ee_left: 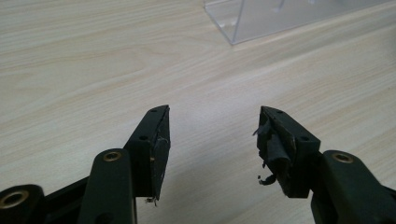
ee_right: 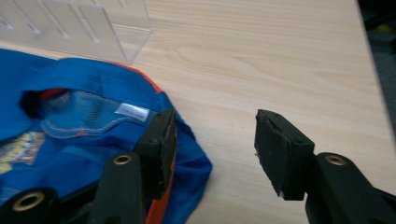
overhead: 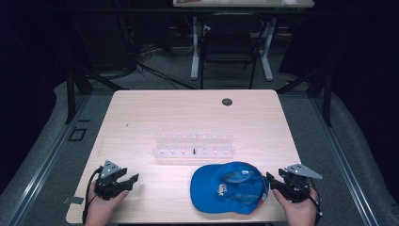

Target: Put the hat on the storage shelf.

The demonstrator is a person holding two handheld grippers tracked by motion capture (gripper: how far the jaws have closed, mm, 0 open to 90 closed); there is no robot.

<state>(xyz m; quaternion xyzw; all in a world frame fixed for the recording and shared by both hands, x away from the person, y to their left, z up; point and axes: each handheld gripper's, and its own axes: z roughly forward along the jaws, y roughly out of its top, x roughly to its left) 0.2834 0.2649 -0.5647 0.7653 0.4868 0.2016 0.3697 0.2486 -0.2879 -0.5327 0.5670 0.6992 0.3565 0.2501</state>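
Note:
A blue cap (overhead: 229, 187) lies upside down near the table's front edge, right of centre, its white inner label (ee_right: 132, 112) facing up. My right gripper (overhead: 275, 184) rests just right of the cap, open, with bare wood between its jaws; its left jaw overlaps the cap's rim (ee_right: 187, 144). My left gripper (overhead: 128, 181) sits at the front left, open and empty over bare wood (ee_left: 212, 135). Behind the cap stands a clear acrylic rack (overhead: 194, 146) with a small dark peg in it.
The light wooden table (overhead: 155, 113) has a dark round grommet (overhead: 227, 101) near its far edge. Corners of the clear rack show in the left gripper view (ee_left: 261, 21) and in the right gripper view (ee_right: 93, 28). A chair (overhead: 229, 44) and table legs stand beyond.

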